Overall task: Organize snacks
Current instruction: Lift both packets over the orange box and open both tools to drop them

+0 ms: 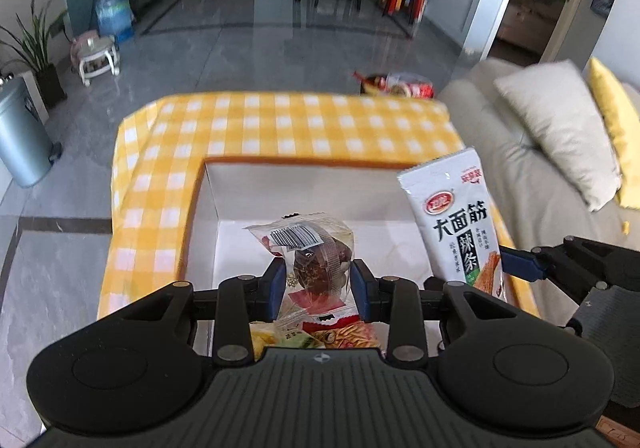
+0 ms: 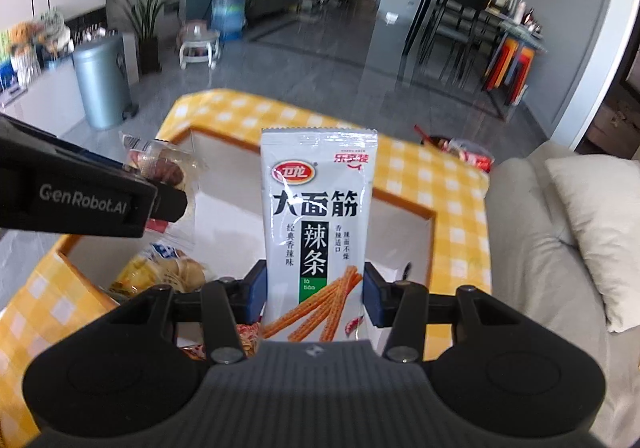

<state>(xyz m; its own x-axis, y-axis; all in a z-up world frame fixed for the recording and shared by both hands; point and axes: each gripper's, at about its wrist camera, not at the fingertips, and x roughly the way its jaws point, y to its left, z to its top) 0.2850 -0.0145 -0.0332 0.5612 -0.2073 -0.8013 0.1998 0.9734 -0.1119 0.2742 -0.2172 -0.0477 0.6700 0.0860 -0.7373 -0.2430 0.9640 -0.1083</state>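
Yellow-and-white check cloth covers the counter [image 1: 280, 119]; a white open-topped box [image 1: 212, 203] with an orange rim sits on it, directly below both claws.

Left claw [image 1: 318, 290]: narrow, pads pressed on a clear-wrapped snack [image 1: 316, 260] with dark brown contents and a barcode label. The pack is gripped at mid-body and stands up from the pads, over the box interior.

Right claw [image 2: 314, 294]: narrow, pads pressed on the lower part of a white spicy-strip packet [image 2: 318, 215]. The packet stands upright with its printed face to the camera, also over the box. In the left wrist view it sits just right of the clear snack, not touching it.

Box contents: a yellow chip-style bag [image 2: 168, 272] and other printed wrappers lie along the near side; the far floor is bare white. More snacks [image 1: 400, 85] sit at the far right corner of the counter, well apart.

Judgement: both packs are held low on the body so they hang clear of the claws and can drop straight in. Both are poised above the box, so the step in hand looks like depositing. The bare far floor offers room. The thin packet may tip sideways on release.

Sofa [image 2: 540, 248] with a grey cushion lies just beside the counter.
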